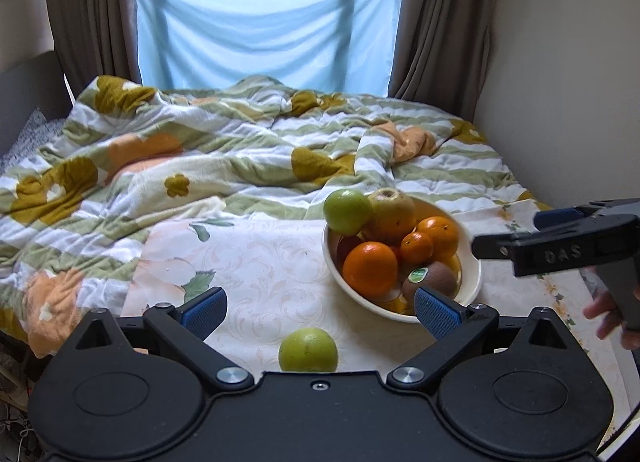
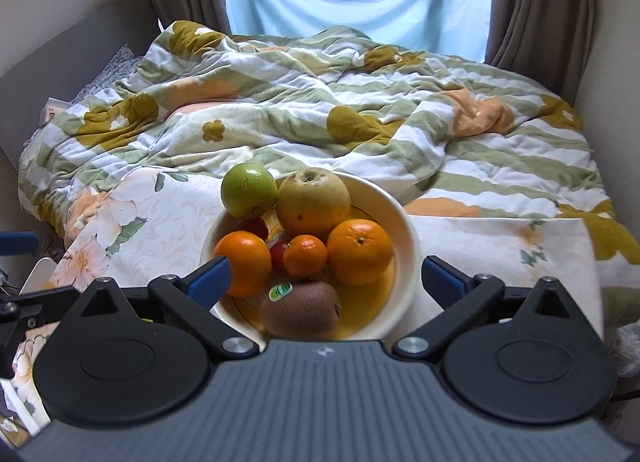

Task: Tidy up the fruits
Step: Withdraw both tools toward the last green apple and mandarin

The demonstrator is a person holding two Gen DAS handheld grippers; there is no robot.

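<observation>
A cream bowl on a floral cloth holds a green apple, a yellow apple, three oranges, a red fruit and a kiwi with a sticker. A second green apple lies loose on the cloth, just below and between my left fingers. My left gripper is open and empty. My right gripper is open and empty, its fingers either side of the bowl's near rim; it also shows in the left wrist view.
The floral cloth covers a flat surface at the foot of a bed with a rumpled striped flowered duvet. Brown curtains and a blue-covered window stand behind. A wall runs along the right.
</observation>
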